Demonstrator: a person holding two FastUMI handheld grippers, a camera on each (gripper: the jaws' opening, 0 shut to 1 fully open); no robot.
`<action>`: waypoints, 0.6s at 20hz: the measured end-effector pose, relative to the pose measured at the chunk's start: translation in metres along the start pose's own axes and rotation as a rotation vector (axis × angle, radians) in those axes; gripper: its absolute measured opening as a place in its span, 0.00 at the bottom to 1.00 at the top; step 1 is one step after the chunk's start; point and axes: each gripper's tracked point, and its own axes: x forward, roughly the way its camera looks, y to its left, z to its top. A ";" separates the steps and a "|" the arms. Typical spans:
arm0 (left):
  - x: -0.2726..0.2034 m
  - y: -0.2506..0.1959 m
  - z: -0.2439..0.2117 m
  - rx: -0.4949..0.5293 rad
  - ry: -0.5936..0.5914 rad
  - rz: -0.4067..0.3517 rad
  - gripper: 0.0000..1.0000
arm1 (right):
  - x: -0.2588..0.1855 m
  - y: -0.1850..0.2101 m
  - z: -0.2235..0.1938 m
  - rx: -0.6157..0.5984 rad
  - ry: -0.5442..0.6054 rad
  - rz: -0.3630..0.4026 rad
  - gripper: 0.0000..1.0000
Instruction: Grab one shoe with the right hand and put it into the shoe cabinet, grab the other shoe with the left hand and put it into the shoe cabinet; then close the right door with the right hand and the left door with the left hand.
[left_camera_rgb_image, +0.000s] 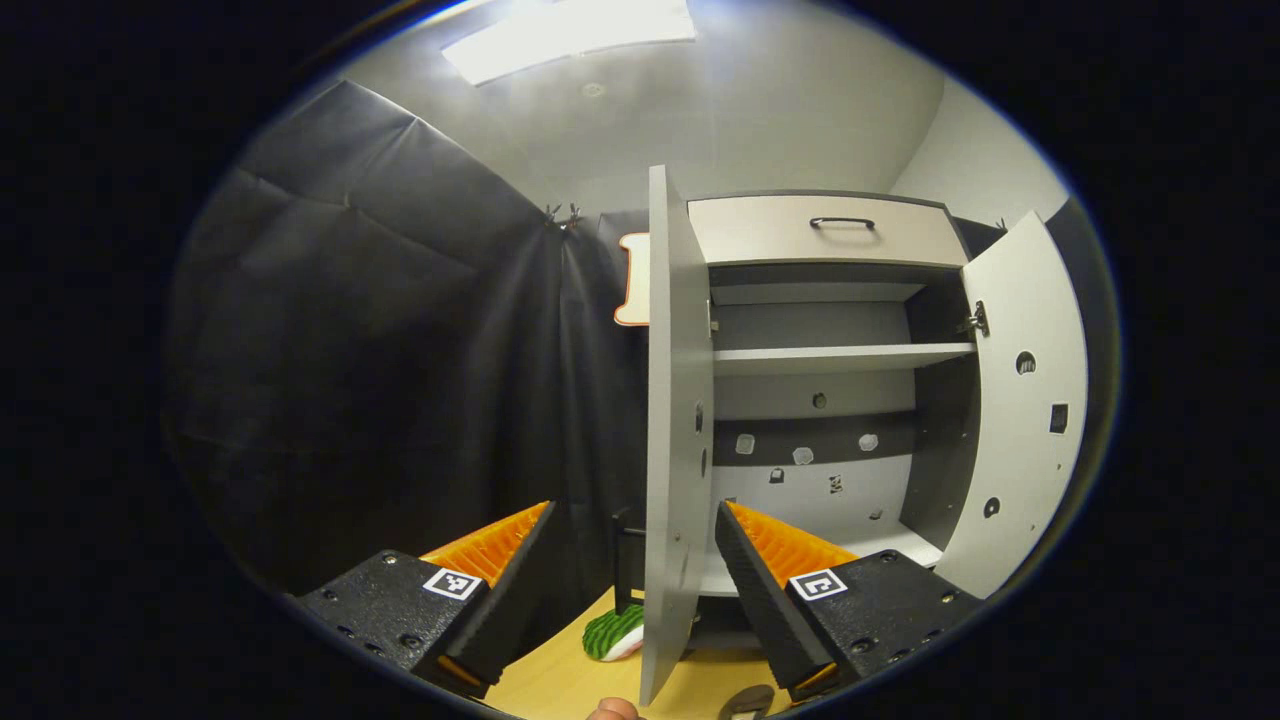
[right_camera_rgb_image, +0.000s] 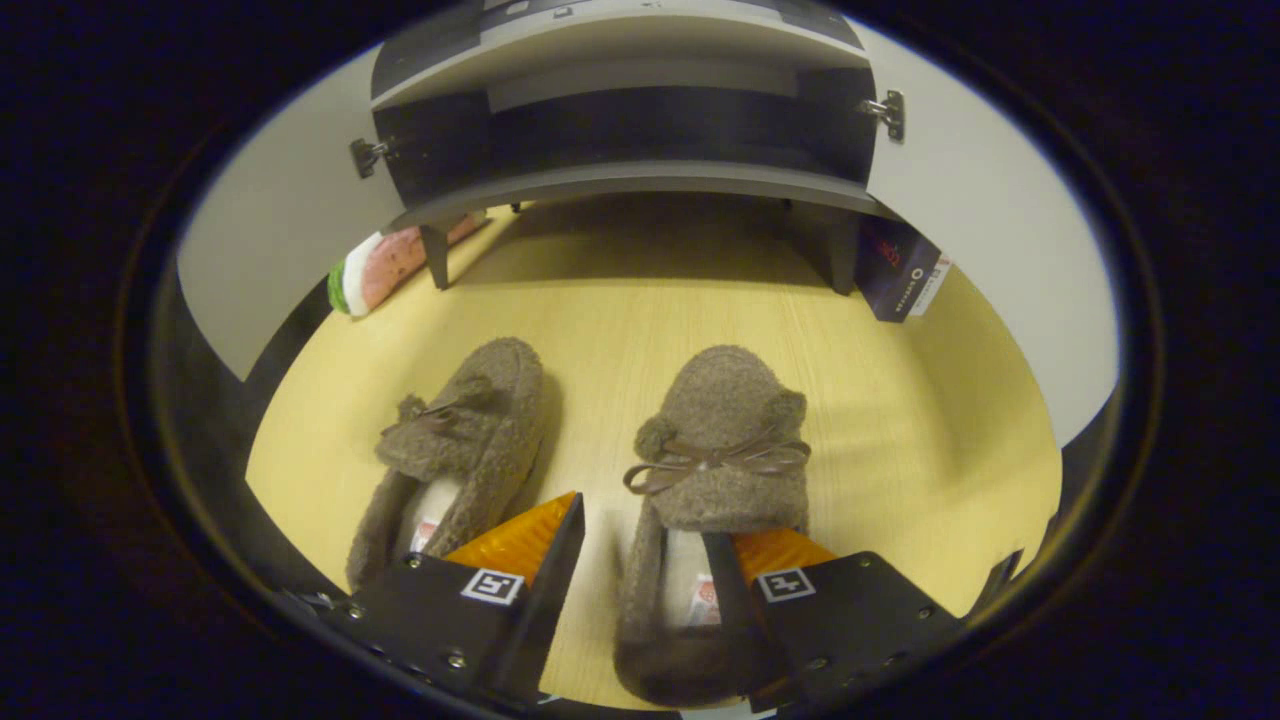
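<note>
The right gripper gapes wide, straddling the heel wall of the right shoe; the shoe's long axis points toward the cabinet, directly ahead.

The left gripper is held up and level, its jaws spread wide and holding nothing. The right gripper tilts downward, jaws also wide apart, nothing pressed between them.
</note>
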 end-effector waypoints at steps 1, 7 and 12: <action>-0.001 0.002 -0.001 0.009 0.004 0.007 0.92 | 0.008 -0.005 0.000 0.000 0.006 -0.029 0.71; -0.006 0.011 -0.001 0.024 0.009 0.024 0.92 | 0.009 -0.012 0.005 -0.004 0.017 -0.059 0.11; -0.006 0.003 -0.002 0.027 0.008 -0.007 0.93 | -0.005 -0.014 0.013 -0.018 0.000 -0.039 0.01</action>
